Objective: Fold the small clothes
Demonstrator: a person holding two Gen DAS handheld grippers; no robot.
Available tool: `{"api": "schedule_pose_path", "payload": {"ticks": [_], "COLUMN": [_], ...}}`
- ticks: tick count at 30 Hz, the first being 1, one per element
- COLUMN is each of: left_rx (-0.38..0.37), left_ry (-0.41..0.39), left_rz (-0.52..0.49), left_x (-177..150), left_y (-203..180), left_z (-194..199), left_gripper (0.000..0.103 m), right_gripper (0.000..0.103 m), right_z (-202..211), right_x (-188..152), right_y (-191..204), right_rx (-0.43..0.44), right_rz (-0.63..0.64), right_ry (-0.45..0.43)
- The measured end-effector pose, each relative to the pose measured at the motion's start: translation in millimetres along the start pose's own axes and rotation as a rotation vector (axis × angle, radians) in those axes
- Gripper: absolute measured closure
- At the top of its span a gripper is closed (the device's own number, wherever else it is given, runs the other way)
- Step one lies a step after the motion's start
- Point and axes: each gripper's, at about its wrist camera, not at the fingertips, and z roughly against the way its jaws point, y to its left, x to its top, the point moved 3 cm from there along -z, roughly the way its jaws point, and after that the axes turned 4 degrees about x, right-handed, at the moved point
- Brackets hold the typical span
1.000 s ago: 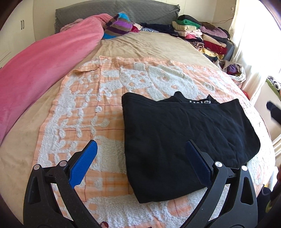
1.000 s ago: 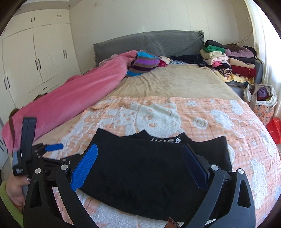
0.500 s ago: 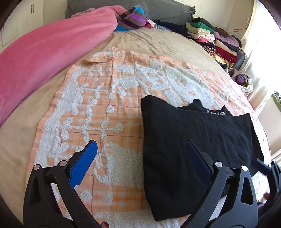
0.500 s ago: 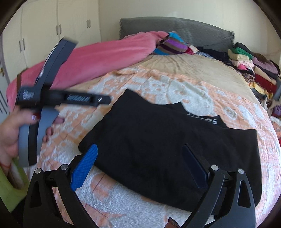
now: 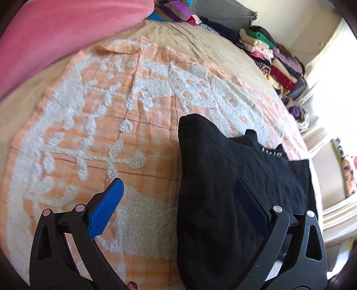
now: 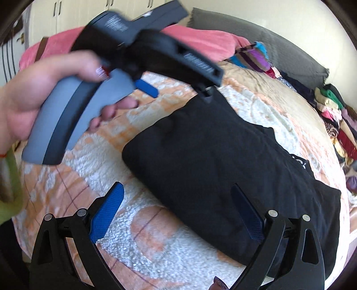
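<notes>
A black garment (image 5: 234,183) lies folded flat on the orange and white blanket (image 5: 100,125); it also shows in the right wrist view (image 6: 218,160). My left gripper (image 5: 178,191) is open and empty, its jaws straddling the garment's left edge from above. In the right wrist view the left gripper's body (image 6: 125,58), held in a hand, hovers over the garment's far left corner. My right gripper (image 6: 178,196) is open and empty above the garment's near edge.
A pink duvet (image 5: 55,33) lies along the bed's left side. Stacks of folded clothes (image 5: 276,58) stand at the far right by the grey headboard (image 6: 279,51). White cupboards (image 6: 73,13) stand beyond the bed on the left.
Both grippers have moved closer and lower over the black garment. The left gripper has swung in over the garment's left side. Both stay open.
</notes>
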Motion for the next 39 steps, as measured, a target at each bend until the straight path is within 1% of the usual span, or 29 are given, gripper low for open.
{"api": "schedule_pose_path", "payload": {"ticks": [2, 4, 6, 7, 10, 11, 12, 13, 14, 16, 18, 19, 20, 21, 22, 23, 24, 26, 27, 28, 29, 31, 33, 36, 39], "left_rx": [-0.005, 0.011, -0.011, -0.029, -0.032, -0.041, -0.049, -0.059, -0.065, -0.073, -0.074, -0.068, -0.064, -0.074, -0.086, -0.099, -0.108, -0.086, -0.084, -0.08, -0.073, -0.067, -0.081, -0.109, -0.121], "left_ry": [0.008, 0.009, 0.018, 0.025, 0.044, 0.058, 0.07, 0.079, 0.08, 0.082, 0.075, 0.068, 0.063, 0.065, 0.069, 0.071, 0.072, 0.057, 0.05, 0.043, 0.035, 0.01, -0.008, -0.031, -0.046], "left_rz": [-0.01, -0.04, -0.046, -0.048, -0.083, -0.095, -0.098, -0.096, -0.092, -0.088, -0.091, -0.099, -0.109, -0.126, -0.138, -0.14, -0.137, -0.147, -0.156, -0.159, -0.161, -0.167, -0.158, -0.148, -0.143], "left_x": [4, 9, 14, 15, 16, 14, 13, 11, 10, 8, 7, 6, 5, 3, 1, -1, -2, -5, -6, -7, -7, -6, -4, -4, -5], "left_y": [-1, -4, -6, -7, -13, -17, -18, -19, -19, -20, -22, -24, -27, -32, -37, -40, -42, -48, -52, -54, -57, -63, -66, -73, -88], "left_z": [-5, -9, -12, -14, -23, -28, -32, -36, -38, -43, -46, -46, -46, -47, -47, -47, -47, -45, -43, -41, -39, -31, -22, -5, 10], "left_gripper": [0.01, 0.01, 0.01, 0.01, 0.01, 0.01, 0.01, 0.01, 0.01, 0.01, 0.01, 0.01, 0.01, 0.017, 0.028, 0.035, 0.046, 0.054, 0.062, 0.066, 0.067, 0.079, 0.086, 0.088, 0.088], "right_gripper": [0.008, 0.009, 0.009, 0.01, 0.017, 0.018, 0.02, 0.03, 0.034, 0.053, 0.064, 0.068, 0.07, 0.074, 0.076, 0.077, 0.079, 0.08, 0.081, 0.082, 0.083, 0.086, 0.088, 0.09, 0.091], "right_z": [-5, -11, -18, -21, -33, -35, -36, -37, -37, -36, -32, -29, -26, -23, -20, -18, -16, -14, -11, -9, -7, 0, 6, 19, 33], "right_x": [0, 1, 3, 3, 4, 4, 4, 4, 3, 3, 2, 2, 2, 2, 1, 1, 0, -1, -2, -2, -4, -6, -7, -9, -12], "right_y": [4, 6, 6, 5, 1, 0, -2, -5, -8, -15, -24, -28, -30, -31, -31, -30, -28, -29, -28, -29, -29, -29, -30, -30, -33], "right_rx": [-0.019, -0.029, -0.042, -0.049, -0.1, -0.11, -0.111, -0.126, -0.139, -0.144, -0.13, -0.11, -0.098, -0.091, -0.085, -0.081, -0.078, -0.07, -0.062, -0.055, -0.048, -0.032, -0.02, -0.01, -0.004], "right_rz": [0.022, 0.036, 0.046, 0.05, 0.062, 0.063, 0.06, 0.053, 0.047, 0.019, -0.02, -0.044, -0.056, -0.063, -0.069, -0.071, -0.074, -0.081, -0.089, -0.098, -0.109, -0.127, -0.143, -0.151, -0.171], "right_ry": [-0.001, 0.004, 0.017, 0.019, 0.043, 0.045, 0.042, 0.04, 0.036, 0.018, -0.003, -0.016, -0.028, -0.04, -0.05, -0.057, -0.065, -0.075, -0.082, -0.087, -0.093, -0.108, -0.12, -0.143, -0.168]}}
